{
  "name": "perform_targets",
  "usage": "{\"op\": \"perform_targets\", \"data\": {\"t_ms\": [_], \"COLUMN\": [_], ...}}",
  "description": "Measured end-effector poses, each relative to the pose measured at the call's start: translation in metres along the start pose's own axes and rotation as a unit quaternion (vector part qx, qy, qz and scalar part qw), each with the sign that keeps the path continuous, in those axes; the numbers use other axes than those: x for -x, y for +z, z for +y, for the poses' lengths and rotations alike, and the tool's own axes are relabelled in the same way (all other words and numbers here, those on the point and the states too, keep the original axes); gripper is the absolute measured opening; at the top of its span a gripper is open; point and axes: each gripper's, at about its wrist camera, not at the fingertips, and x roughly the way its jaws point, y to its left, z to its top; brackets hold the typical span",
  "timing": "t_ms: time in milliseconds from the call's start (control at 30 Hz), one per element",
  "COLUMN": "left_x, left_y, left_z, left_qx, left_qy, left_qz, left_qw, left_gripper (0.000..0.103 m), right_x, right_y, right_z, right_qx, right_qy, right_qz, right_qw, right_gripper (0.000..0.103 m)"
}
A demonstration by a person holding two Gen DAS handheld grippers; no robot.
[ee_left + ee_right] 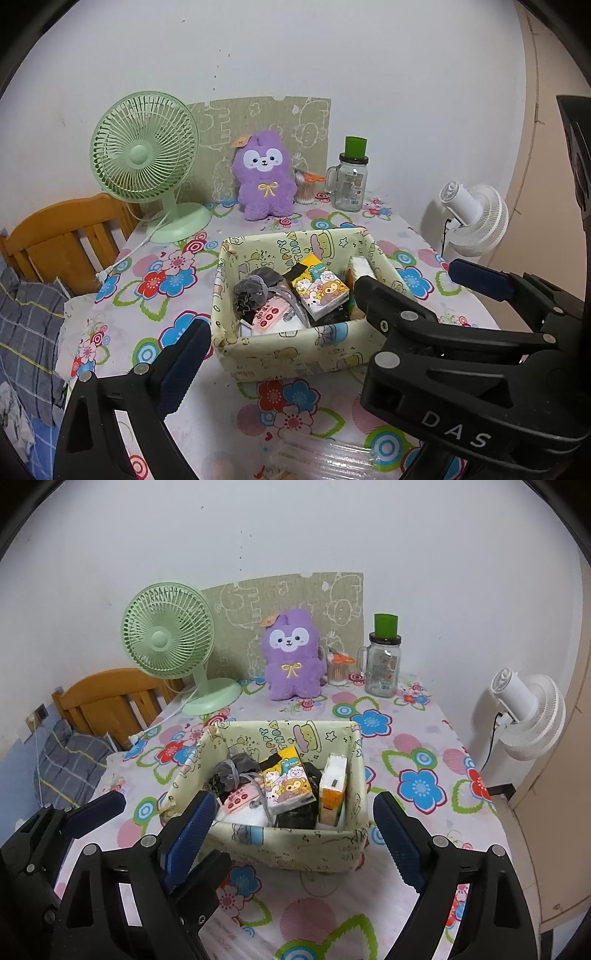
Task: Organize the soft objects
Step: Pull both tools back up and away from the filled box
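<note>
While both grippers hang over the near side of the flowered tablecloth [417, 738], the fabric storage box [258, 843] sits in front of them at the middle of the table, its long axis running across the view and its open top facing up. Its walls are soft, pale yellow cloth printed with cartoon figures, slightly slumped at the corners. Inside the box lie a grey drawstring pouch [232, 771] at the left, a pink packet [240, 798] in front of it, a cartoon-printed tissue pack [290, 782] tilted in the middle, and an orange-and-white pack [332, 790] standing upright against the right wall.

Behind the box, at the wall, a fluffy purple plush toy [291, 657] sits upright facing the cameras. Left of the plush stands a green desk fan [168, 642]; right of it a cup of cotton swabs [338, 670] and a glass jar [382, 672] with a green cap. A white fan [532, 720] stands beyond the box's right side, off the table.

The right gripper [291, 834] has its blue-padded jaws spread wide on either side of the box's near wall, gripping nothing. The left gripper [147, 821], beside it to the left, is likewise open and empty.
</note>
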Motion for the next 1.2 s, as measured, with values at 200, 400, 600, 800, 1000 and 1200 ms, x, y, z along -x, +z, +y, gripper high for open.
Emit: {"op": "perform_targets", "data": {"t_ms": [200,400,600,800,1000,1200], "left_x": [0.013,0.024,0.031,0.036,0.039,0.041], "left_y": [-0.005,-0.013,-0.021,-0.031,-0.041,-0.053], "left_z": [-0.004,-0.005,-0.002,-0.001,0.002,0.003], "left_qx": [-0.002,-0.001,0.005,0.008,0.011,0.008], "left_qy": [-0.002,-0.002,0.003,0.005,0.003,0.014], "left_qz": [-0.009,-0.018,-0.020,-0.022,-0.021,-0.024], "left_qw": [1.0000,0.9998,0.9998,0.9997,0.9997,0.9996], "left_gripper": [0.099,0.101,0.103,0.103,0.103,0.103], "right_x": [0.012,0.024,0.033,0.039,0.045,0.049], "right_y": [-0.006,-0.014,-0.021,-0.030,-0.041,-0.053], "right_z": [0.000,0.002,0.004,0.008,0.010,0.014], "right_qx": [-0.002,0.001,0.007,0.012,0.017,0.026], "right_qy": [-0.001,-0.006,-0.008,-0.009,-0.003,-0.017], "right_qz": [-0.007,-0.019,-0.023,-0.027,-0.040,-0.051], "right_qw": [1.000,1.000,1.000,1.000,0.999,0.998], "right_gripper": [0.092,0.095,0.096,0.096,0.096,0.096]}}
